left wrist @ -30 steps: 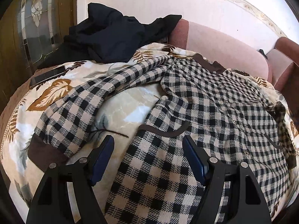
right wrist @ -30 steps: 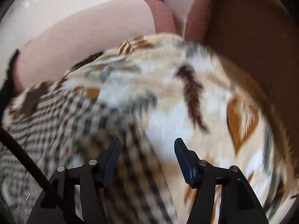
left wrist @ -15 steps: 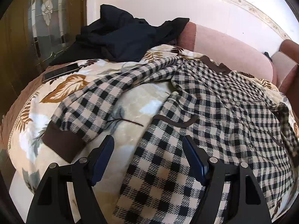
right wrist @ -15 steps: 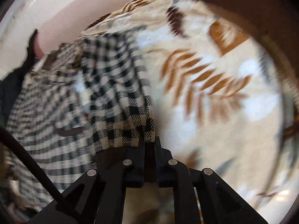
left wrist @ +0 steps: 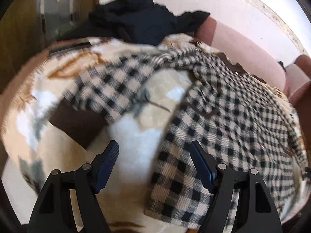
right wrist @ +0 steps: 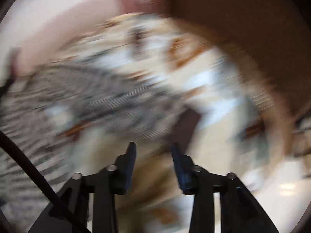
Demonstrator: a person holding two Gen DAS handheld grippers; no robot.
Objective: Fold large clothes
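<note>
Sleeve cuff [right wrist: 186, 128] dropped, my right gripper [right wrist: 153, 153] just reopened, empty; left gripper [left wrist: 155, 163] spread wide over shirt [left wrist: 223, 116], sleeve fold next imo.

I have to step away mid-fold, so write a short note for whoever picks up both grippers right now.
Left gripper: open, empty, above the blanket beside the checked shirt hem.
Right gripper: jaws have just been opening, nothing between them; the view is blurred, with the right sleeve's brown cuff just ahead.
Shirt lies spread on the blanket on the sofa; left sleeve stretched out, its cuff flat. Dark clothes piled behind.
Done: shirt spread out.
Left: fold both sleeves in, then the body.
</note>
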